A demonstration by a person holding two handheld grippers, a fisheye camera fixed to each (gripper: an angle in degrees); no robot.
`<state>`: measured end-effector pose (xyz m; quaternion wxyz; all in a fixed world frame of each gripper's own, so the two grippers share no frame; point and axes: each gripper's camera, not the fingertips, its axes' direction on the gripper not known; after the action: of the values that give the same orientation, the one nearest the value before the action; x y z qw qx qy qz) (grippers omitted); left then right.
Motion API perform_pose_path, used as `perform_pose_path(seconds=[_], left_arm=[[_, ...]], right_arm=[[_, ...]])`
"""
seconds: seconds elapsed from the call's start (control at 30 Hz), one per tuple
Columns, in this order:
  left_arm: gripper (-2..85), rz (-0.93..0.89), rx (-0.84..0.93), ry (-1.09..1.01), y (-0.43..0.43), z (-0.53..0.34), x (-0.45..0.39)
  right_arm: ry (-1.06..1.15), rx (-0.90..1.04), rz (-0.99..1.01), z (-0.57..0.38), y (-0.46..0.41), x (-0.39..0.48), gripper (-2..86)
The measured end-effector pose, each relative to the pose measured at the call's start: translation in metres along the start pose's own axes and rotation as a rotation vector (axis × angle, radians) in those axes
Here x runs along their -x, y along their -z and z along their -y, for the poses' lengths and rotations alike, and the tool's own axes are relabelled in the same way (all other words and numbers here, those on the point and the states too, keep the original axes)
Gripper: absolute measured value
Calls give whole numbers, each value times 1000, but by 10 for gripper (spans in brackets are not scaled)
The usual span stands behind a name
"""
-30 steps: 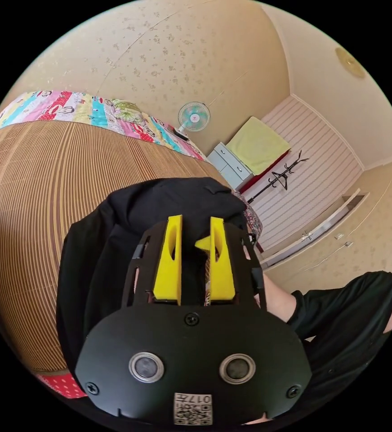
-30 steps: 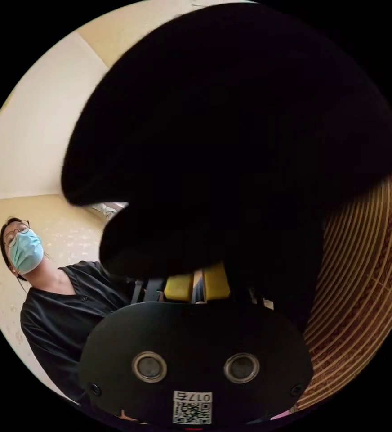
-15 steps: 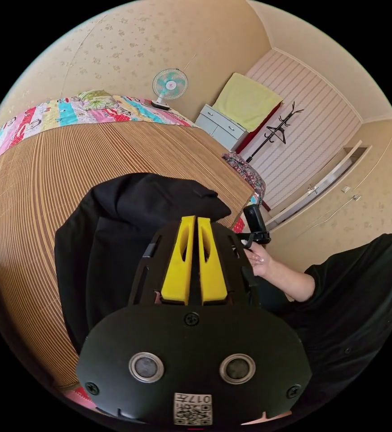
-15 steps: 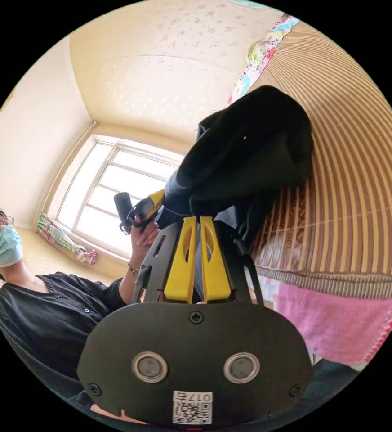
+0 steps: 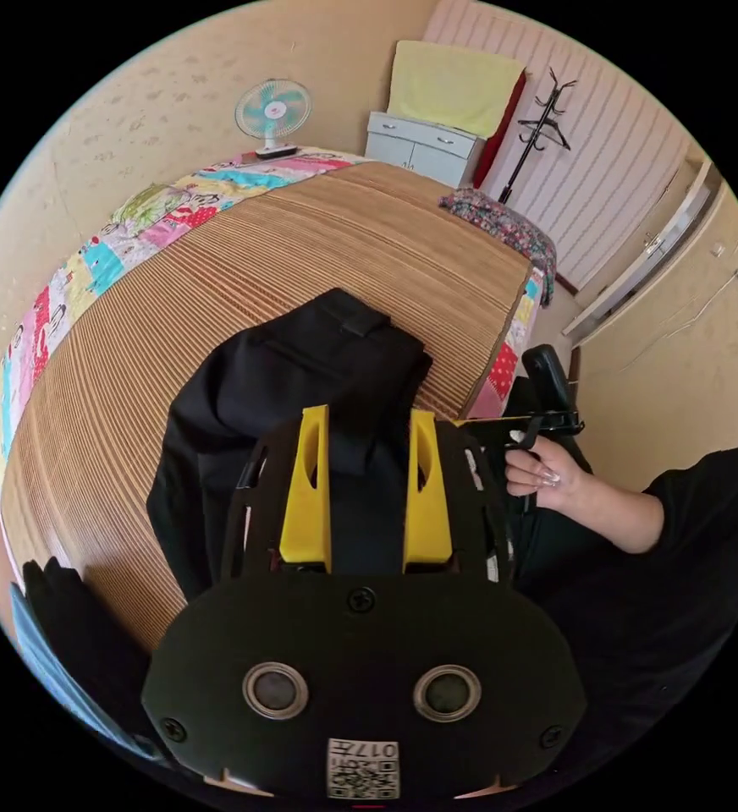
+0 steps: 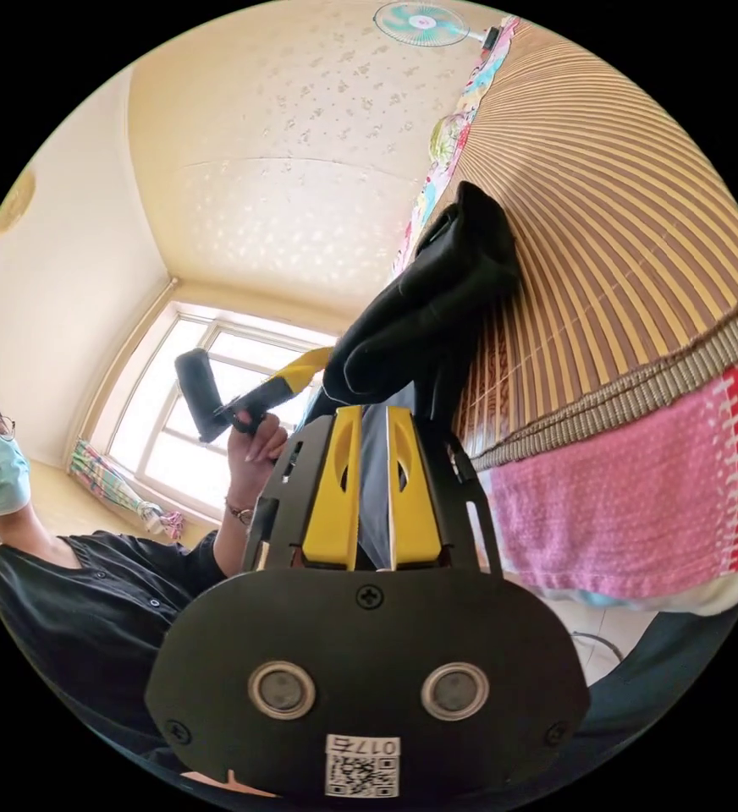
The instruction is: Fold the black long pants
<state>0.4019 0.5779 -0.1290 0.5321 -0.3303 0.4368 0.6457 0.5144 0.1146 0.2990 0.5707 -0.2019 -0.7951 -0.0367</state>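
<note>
Black long pants [image 5: 301,381] lay bundled on bed [image 5: 217,262]; my left hand-held gripper [image 5: 360,423] spread, right hand-held gripper [image 6: 369,423] parted, empty; flatten before next fold.

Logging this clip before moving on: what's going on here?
A person is folding black pants on a bed covered with a bamboo mat. The pants lie in a folded bundle near the mat's edge. The left gripper hovers over them with jaws open, holding nothing. The right gripper sits off the bed's edge, jaws slightly apart, gripping nothing.
</note>
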Motion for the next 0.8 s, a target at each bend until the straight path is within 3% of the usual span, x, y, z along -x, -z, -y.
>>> perform_pose_path(seconds=[0.07,0.3,0.47,0.57,0.7,0.8], left_arm=[[103,102,123,-23,-21,15,-12],[36,150,121,-3,-7,17,-20],[1,-120,-135,207,55,-16,27],[6,-300,-302,327,92,-55,64],[40,-350,-351,367,122,-96,72],[131,-269,-386,351,150,-122,49]], right_arm=[[6,1,1,-3,-2,1,83],[7,-41,90,-6,-13,-2,118],[60,-87,9,-1,-37,14,66],[68,-156,91,0,-32,20,32],[163,-121,146,2,-31,55,17],[304,-56,71,-6,-43,104,11]])
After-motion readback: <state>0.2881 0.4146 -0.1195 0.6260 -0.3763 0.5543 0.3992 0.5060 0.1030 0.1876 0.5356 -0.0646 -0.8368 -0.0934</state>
